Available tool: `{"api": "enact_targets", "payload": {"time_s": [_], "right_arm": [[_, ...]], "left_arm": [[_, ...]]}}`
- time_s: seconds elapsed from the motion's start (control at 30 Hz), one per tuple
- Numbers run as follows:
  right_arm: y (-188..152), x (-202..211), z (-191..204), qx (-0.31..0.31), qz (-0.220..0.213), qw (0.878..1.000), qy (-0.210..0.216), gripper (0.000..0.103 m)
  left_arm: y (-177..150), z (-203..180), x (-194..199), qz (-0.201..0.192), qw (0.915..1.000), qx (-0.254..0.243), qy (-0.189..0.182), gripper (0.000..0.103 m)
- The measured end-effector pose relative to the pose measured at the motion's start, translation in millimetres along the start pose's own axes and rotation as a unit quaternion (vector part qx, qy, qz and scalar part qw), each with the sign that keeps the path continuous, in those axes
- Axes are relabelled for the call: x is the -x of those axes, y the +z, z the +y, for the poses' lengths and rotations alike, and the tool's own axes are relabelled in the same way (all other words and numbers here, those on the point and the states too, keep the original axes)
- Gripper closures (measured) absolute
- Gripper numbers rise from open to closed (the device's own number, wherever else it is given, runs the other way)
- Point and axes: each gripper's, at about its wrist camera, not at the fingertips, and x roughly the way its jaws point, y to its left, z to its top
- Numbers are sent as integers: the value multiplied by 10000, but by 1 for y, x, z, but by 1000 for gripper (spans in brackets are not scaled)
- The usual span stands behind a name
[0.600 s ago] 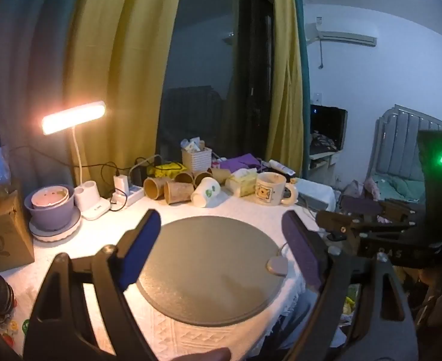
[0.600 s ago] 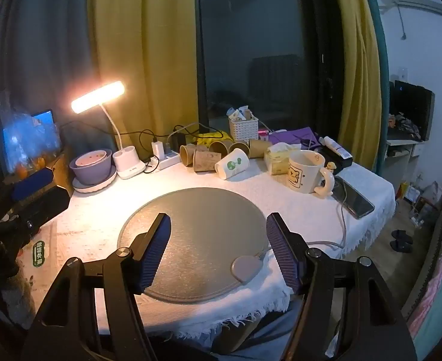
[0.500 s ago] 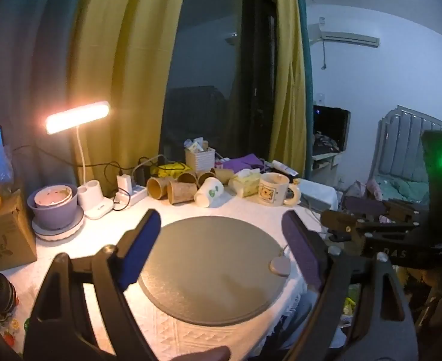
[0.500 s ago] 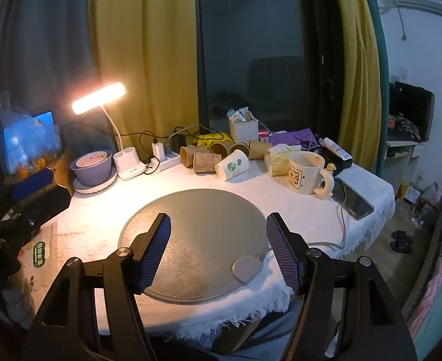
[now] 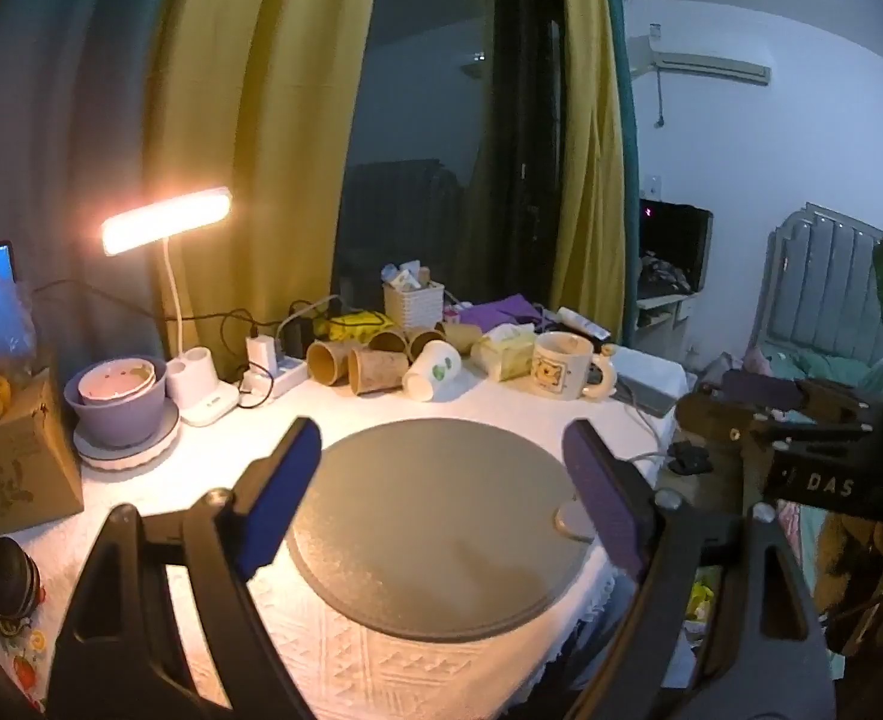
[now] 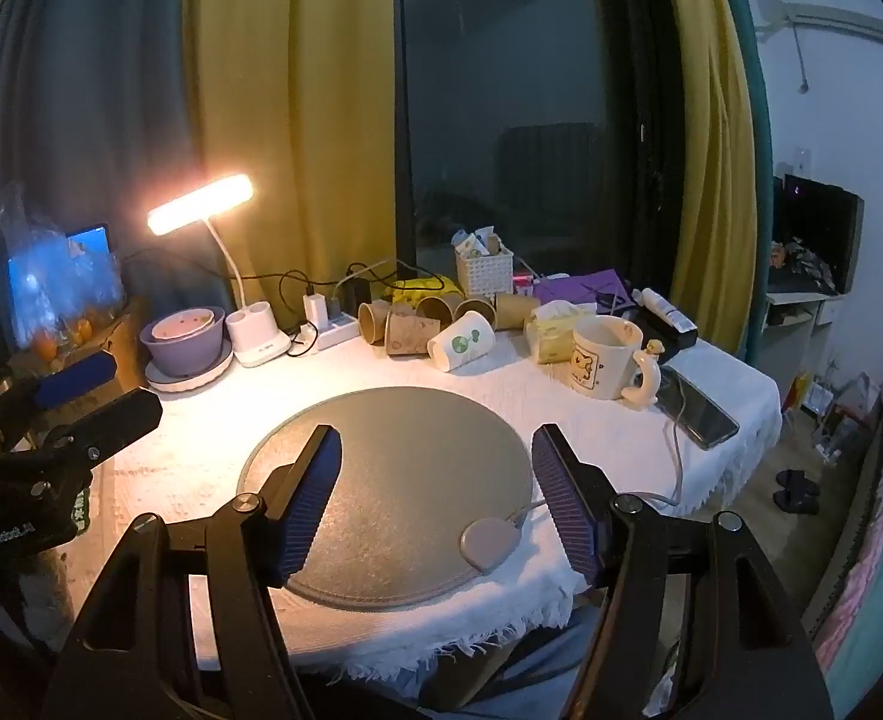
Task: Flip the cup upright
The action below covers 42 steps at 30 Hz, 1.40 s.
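Left gripper: jaws spread wide, nothing between the blue pads, hanging above the near edge of the table. Right gripper: same, fingers wide apart and empty, over the near rim of the round grey mat. In the right wrist view the left gripper shows at 9 o'clock, off the table edge; in the left wrist view the right gripper shows at 3 o'clock.

Mat sits mid-table on the white cloth. A small grey puck with a cable overlaps the mat's rim at 4 o'clock in the right wrist view.

Beyond the mat, at 12 o'clock: white cup with green print, lying on its side, mouth toward the viewer's left, base pointing right. It rests against the brown paper cups, a cluster also lying on their sides just left of and behind it.

At 1 o'clock from the mat: cream mug with bear print, upright, handle to the right. Tissue pack just behind it. Phone flat near the right table edge, cable attached.

At 10 o'clock: purple bowl stack on a white plate, white lamp base beside it, lit desk lamp above. Power strip with chargers next.

Far back: white woven basket, yellow curtains, dark window.
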Motion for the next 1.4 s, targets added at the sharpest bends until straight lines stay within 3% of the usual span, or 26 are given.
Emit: {"api": "enact_targets", "payload": {"time_s": [1.4], "right_arm": [[4, 5, 5, 42, -67, 10000, -28, 34]], "left_arm": [[8, 12, 0, -43, 10000, 86, 9, 19]]}}
